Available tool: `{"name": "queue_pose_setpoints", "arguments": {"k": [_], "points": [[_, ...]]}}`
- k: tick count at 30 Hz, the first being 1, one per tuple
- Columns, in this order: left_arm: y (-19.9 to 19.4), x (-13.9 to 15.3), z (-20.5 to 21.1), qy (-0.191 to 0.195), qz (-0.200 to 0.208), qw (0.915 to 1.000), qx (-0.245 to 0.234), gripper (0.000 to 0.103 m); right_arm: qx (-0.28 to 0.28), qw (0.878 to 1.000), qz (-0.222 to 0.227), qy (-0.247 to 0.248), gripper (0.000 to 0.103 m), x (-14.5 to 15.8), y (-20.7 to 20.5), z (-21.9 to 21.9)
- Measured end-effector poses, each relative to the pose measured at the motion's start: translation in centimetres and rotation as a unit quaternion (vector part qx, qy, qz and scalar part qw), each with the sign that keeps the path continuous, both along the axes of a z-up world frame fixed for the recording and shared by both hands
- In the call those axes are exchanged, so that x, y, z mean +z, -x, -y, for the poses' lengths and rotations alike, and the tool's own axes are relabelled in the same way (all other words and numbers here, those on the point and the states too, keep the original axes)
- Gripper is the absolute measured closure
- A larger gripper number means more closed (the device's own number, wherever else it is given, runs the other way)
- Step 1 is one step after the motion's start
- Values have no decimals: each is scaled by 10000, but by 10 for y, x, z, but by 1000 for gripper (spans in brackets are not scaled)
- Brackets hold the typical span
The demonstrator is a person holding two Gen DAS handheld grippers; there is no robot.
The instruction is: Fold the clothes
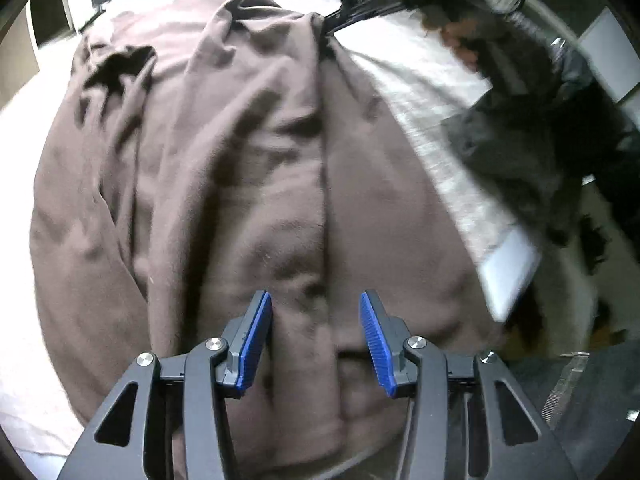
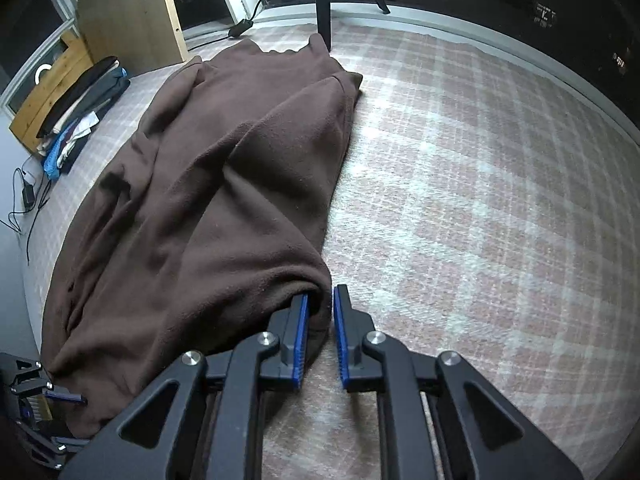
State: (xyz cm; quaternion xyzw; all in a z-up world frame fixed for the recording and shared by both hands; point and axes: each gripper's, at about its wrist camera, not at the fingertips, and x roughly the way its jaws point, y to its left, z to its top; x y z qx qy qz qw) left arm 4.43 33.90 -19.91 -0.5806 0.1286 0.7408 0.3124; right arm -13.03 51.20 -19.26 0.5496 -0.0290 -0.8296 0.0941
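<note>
We see a brown fleece garment (image 2: 208, 208) lying crumpled and partly folded lengthwise on a plaid cover (image 2: 480, 200), filling the left half of the right wrist view and most of the left wrist view (image 1: 224, 184). Its near corner sits at the lower centre of the right wrist frame, tucked between the blue pads (image 2: 301, 340) of the right gripper (image 2: 320, 304), whose jaws stand nearly closed on that fold of cloth. In the left wrist view the left gripper (image 1: 316, 312) hangs over the garment's lower middle with its jaws parted; a ridge of fabric runs up between the pads, which do not press it. At the upper right of that frame the right gripper (image 1: 368, 0) meets the garment's far edge. A stack of folded clothes (image 2: 80, 112) lies at the far left of the right wrist view.
</note>
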Motion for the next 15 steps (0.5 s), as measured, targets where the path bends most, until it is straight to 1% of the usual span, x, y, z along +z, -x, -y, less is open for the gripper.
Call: {"name": "queue_pose_setpoints", "arguments": {"k": [1,2,3,4,5,6,8,9,10,12,14,15], "points": [[-2,-1,-1,118,-182,9997,-79,67,4,10000,6,-17,91,-1,0,0],[-4,-1,-2,237,-363,9989,-159,74,6,10000,10,-28,91,-2,-1,-1],[-6,-2,-2,307,-491,9981,-228,86,7,10000,15,-38,91,-3,-1,-1],[-5,-1,1,275,-506,9980,-276,94,0,10000,4,-30,91,-4,-1,-2],[-3,0,6,197,-428,9986,-254,96,-16,10000,-23,0,91,-3,-2,-3],[4,2,14,34,-177,9998,-102,97,-33,10000,-50,31,91,-3,-3,-4],[15,7,25,-273,219,9993,161,98,-86,9998,-106,142,94,-2,-5,-7],[18,14,31,-482,356,9978,295,98,-145,9994,-128,273,95,0,-6,-11],[18,22,33,-644,408,9966,318,98,-202,9989,-141,397,96,2,-7,-15],[9,46,27,-952,368,9947,97,98,-332,9970,-179,669,96,5,-9,-26],[-3,59,12,-1036,224,9940,-257,98,-466,9945,-179,916,97,8,-11,-37],[-10,58,0,-999,116,9936,-506,98,-530,9938,-167,968,97,7,-12,-42]]}}
